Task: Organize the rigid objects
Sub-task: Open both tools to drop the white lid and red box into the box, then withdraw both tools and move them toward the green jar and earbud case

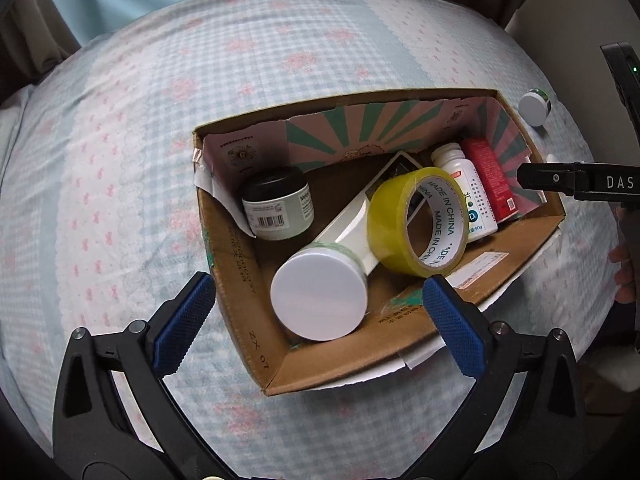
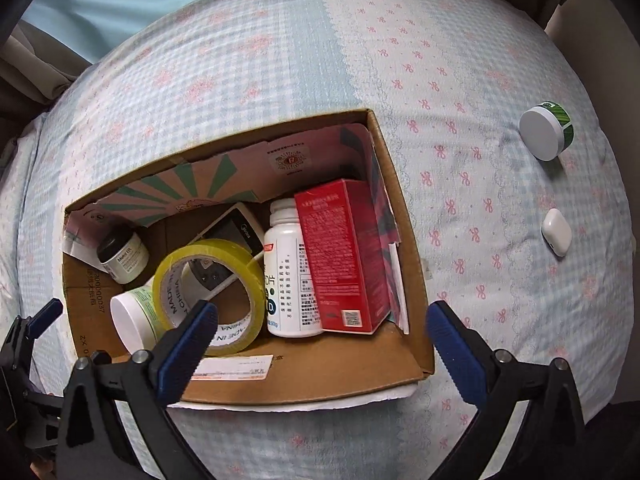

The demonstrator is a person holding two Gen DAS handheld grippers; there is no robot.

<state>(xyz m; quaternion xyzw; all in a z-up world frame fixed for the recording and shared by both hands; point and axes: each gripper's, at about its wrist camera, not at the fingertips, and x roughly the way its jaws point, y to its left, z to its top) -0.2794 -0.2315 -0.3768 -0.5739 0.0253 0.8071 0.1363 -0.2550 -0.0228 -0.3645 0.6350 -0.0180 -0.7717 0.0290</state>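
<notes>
An open cardboard box (image 1: 240, 320) (image 2: 416, 280) lies on the bed. It holds a yellow tape roll (image 1: 416, 220) (image 2: 208, 292), a white-lidded green jar (image 1: 320, 300) (image 2: 132, 316), a black-lidded jar (image 1: 276, 204) (image 2: 122, 256), a white pill bottle (image 1: 464, 188) (image 2: 288, 272), a red carton (image 1: 488, 176) (image 2: 344, 256) and a remote (image 2: 236, 232). My left gripper (image 1: 316, 312) is open and empty over the box's near end. My right gripper (image 2: 320, 340) is open and empty above the box's near wall. Another white-lidded jar (image 2: 546, 136) (image 1: 534, 108) and a white earbud case (image 2: 556, 232) lie on the bed to the right.
The bed has a blue checked cover (image 1: 200, 80) (image 2: 280, 60) with pink bows. Curtains (image 1: 24, 40) hang at the far corners. The right gripper's black body (image 1: 580, 182) shows at the left wrist view's right edge.
</notes>
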